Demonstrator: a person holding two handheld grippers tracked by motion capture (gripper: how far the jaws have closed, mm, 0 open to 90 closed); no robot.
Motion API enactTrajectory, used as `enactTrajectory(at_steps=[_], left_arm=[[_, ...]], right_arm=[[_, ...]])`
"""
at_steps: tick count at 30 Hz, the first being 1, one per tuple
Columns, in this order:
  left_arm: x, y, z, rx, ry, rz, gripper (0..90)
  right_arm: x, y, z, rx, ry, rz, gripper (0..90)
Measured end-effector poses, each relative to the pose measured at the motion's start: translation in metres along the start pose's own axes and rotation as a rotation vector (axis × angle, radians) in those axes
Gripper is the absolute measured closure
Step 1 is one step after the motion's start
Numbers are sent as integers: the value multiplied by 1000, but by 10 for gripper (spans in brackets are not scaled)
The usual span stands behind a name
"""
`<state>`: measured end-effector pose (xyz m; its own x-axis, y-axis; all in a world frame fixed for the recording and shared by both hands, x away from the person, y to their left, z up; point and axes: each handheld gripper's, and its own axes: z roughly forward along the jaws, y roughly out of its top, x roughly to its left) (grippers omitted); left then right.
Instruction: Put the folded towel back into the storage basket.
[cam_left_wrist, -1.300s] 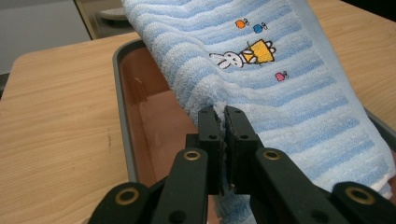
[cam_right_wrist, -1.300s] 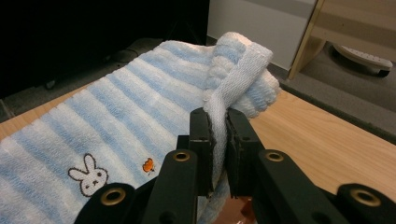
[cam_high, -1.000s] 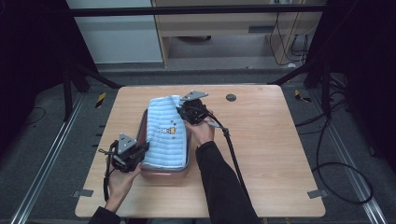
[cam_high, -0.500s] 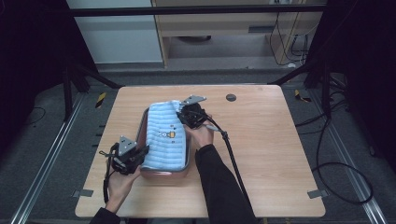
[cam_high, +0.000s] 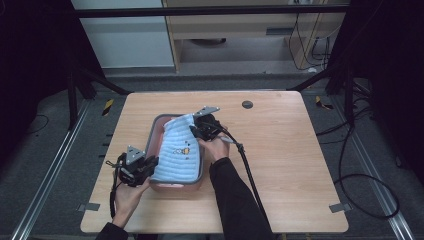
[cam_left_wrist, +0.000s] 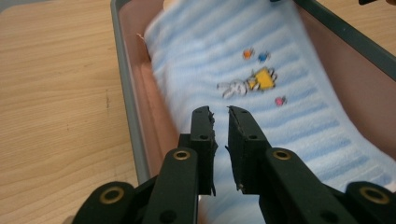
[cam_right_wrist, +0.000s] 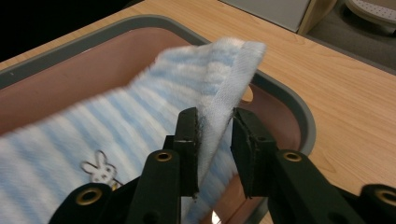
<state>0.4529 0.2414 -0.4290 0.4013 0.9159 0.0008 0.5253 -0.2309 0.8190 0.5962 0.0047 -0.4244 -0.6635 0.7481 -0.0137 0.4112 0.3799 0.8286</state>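
The towel (cam_high: 179, 152) is striped in pale blue and white, with a small white rabbit in a yellow dress embroidered on it, ringed by orange, blue and pink dots. The basin (cam_high: 156, 134) is pink inside, with a grey rim. The worktop (cam_high: 300, 150) is light wood grain. The fingers (cam_left_wrist: 203, 140) are black, fitted with brass-coloured rivets.

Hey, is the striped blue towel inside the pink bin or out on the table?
Inside. The towel lies along the bin, and one folded edge stands up between the right gripper jaws near the rim.
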Motion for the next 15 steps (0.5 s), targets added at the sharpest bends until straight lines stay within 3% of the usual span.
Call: enactTrajectory(at_steps=[8,15], left_arm=[[0,3,-7,-27,10,6,769],[5,8,-19,-75,-7,4,681]], right_arm=[[-4,0,-10,-31,-18,11,668],[-8,-1,-31,-102,-23,24,537]])
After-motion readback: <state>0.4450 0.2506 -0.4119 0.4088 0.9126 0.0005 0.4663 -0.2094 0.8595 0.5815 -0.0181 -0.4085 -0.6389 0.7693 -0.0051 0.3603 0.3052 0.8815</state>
